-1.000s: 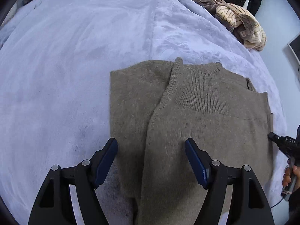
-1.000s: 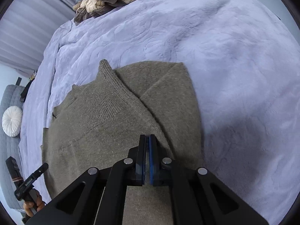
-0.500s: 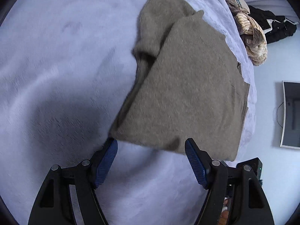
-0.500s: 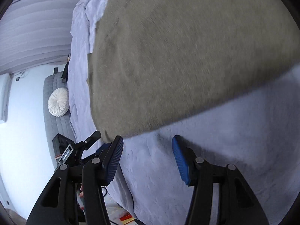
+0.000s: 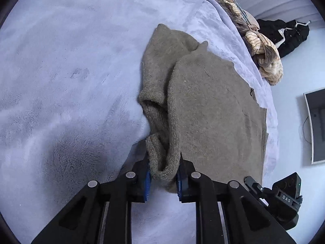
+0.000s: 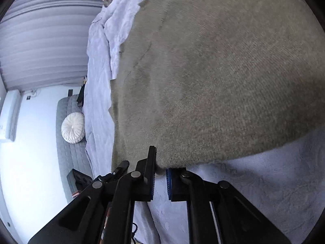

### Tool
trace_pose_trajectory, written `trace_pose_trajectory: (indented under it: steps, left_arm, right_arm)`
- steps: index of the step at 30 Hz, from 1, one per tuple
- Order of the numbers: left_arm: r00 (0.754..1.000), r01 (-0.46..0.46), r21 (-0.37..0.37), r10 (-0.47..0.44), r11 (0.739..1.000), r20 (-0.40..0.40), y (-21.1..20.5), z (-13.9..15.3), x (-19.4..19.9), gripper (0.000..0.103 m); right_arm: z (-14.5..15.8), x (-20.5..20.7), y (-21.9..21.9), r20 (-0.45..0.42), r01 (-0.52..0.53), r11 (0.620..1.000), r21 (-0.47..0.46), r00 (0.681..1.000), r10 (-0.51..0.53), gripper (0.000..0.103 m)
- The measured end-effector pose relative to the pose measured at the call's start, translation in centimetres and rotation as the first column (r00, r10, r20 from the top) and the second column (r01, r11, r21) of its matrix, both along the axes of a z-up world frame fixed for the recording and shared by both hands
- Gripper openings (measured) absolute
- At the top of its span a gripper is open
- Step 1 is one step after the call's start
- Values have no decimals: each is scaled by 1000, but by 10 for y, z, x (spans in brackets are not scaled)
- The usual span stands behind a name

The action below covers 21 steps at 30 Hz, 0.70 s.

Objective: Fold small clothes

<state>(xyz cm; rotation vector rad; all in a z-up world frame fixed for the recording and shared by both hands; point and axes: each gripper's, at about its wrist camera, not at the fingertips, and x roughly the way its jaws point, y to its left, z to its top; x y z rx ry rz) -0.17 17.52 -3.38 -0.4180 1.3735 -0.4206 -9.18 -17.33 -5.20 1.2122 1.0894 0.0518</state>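
A: Why is the left hand-held gripper (image 5: 163,180) closing on that near corner?

B: To lift the taupe knitted sweater (image 5: 213,105) on the lilac plush bed (image 5: 61,61); the right hand-held gripper (image 6: 160,180), clamped, pinches its near hem for folding.

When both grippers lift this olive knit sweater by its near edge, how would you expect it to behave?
The sweater will probably sag between the left gripper and right gripper; its edge already bunches softly. The loosely folded sleeve may slide open. The fuzzy knit looks unlikely to slip from the pads.
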Motion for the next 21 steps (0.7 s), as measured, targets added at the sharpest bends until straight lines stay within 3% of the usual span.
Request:
trace_pose_trajectory:
  steps: [4,7,11,14,17,21]
  left_arm:
    - [997,-11,32,14,999,-80,10,-35,-1,21]
    - [996,-26,7,27,1000,-85,17,-35,-1,21]
    - [999,40,74,-37,996,-38,11,-18,-5,21]
    - [998,61,98,-61,993,-7,11,-1,-8,21]
    - [997,69,113,-73,991,29,8,15,-9,21]
    - [993,75,125,-86,989,84,1,34,-4,21]
  right_arm:
    - [-37,-7,3,-139,-25,999,-27,990,21,9]
    - [-42,-12,-1,-137,-5,1000,20,991,7,8]
    - [-14,-16,0,-127,-125,990,-62,985,116,14]
    - [23,-23,-10,-90,-177,962,-206,983,162,14]
    - [49,-29,-38,-85,-144,928,-344,989,122,14]
    - [54,-33,-82,-114,-69,907,-416,993,23,14]
